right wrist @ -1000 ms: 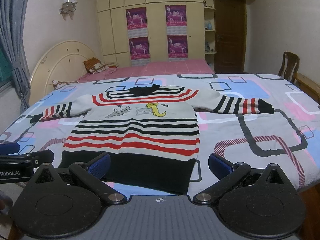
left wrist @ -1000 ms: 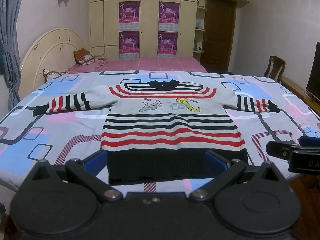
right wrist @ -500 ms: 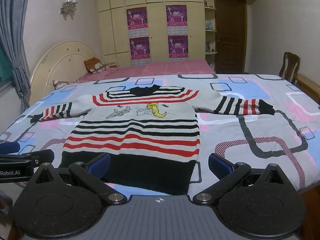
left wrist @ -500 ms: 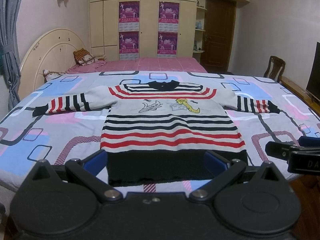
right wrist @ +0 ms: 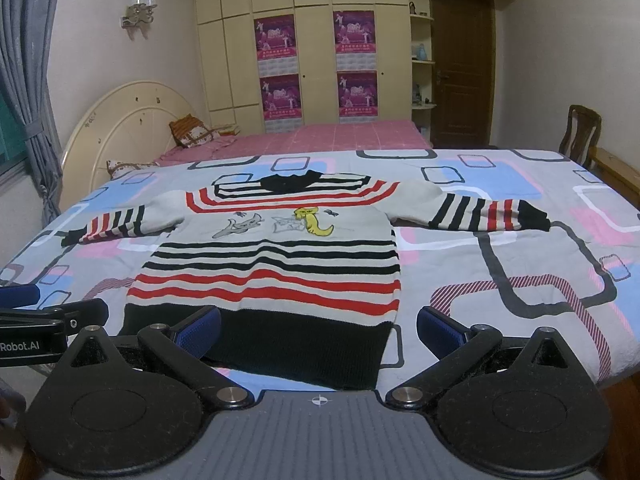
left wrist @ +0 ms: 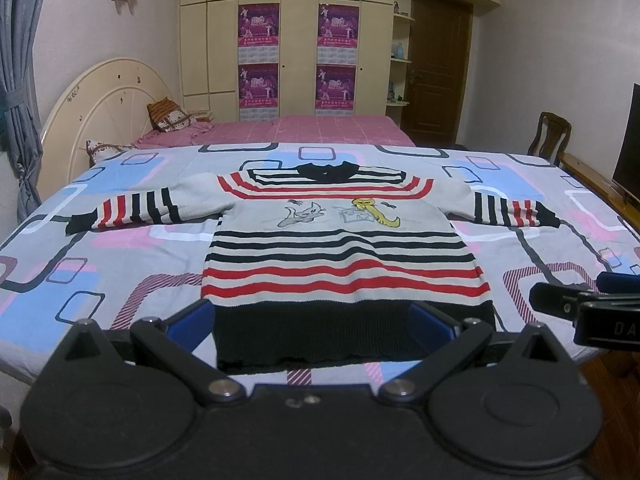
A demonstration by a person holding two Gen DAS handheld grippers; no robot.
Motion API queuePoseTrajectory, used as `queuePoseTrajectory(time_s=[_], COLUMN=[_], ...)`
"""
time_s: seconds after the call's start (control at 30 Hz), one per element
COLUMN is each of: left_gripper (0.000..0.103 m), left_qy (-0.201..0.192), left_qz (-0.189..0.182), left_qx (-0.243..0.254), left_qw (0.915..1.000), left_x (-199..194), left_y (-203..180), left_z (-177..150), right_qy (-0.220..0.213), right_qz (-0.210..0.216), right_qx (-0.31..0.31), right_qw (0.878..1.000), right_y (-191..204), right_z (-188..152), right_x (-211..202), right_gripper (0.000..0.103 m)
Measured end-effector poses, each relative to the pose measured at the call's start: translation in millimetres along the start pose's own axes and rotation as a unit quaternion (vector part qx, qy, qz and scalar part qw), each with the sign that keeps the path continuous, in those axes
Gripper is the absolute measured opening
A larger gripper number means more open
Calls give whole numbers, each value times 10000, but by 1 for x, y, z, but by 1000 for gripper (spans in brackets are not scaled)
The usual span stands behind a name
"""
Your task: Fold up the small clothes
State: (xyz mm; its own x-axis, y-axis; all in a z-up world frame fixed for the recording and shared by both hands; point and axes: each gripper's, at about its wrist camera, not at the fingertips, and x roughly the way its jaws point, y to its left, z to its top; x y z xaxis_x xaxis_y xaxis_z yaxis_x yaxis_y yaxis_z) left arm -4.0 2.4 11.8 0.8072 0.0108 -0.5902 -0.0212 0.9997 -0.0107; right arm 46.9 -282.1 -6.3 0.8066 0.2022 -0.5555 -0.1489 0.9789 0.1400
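- Sweater (left wrist: 344,248) first: a small striped knit pullover, lying flat and face up on the patterned bedspread (left wrist: 120,280), collar toward the far side, black hem band toward me, both sleeves stretched straight out to the sides.
- I judge it light, soft and limp. It should drape and sag from wherever I lift it, and the knit may stretch or cling to the cover rather than slide.
- Holds I would pick: the black cuff of the left sleeve (left wrist: 132,212) and of the right sleeve (right wrist: 492,216) to bring each arm across the chest; afterwards the two hem corners to carry the bottom up toward the collar. A pinch through both layers at an edge looks safer than a grab mid-panel, which would bunch the cloth.
- Left gripper (left wrist: 312,322): jaws spread wide, holding nothing. It hangs at the near edge of the bed, and the hem band shows between its blue pads (left wrist: 188,322), beyond them, not touched as far as I can tell.
- Right gripper (right wrist: 318,332): jaws equally wide, empty. The hem's right corner sits between its pads (right wrist: 440,332), nearer the left one; the right sleeve lies well apart, up and to the right.
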Motion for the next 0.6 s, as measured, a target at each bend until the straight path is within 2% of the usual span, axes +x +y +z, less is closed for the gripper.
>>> queuePoseTrajectory(time_s=[0.6], left_gripper=[103], left_qy=[-20], left_qz=[16], left_qx=[2], left_qw=[10000], left_x=[-3], left_y=[0], left_z=[3], right_qy=[-40], right_qz=[13], right_qx=[4], right_qw=[10000], right_y=[6], right_z=[4], right_x=[3], right_gripper=[103])
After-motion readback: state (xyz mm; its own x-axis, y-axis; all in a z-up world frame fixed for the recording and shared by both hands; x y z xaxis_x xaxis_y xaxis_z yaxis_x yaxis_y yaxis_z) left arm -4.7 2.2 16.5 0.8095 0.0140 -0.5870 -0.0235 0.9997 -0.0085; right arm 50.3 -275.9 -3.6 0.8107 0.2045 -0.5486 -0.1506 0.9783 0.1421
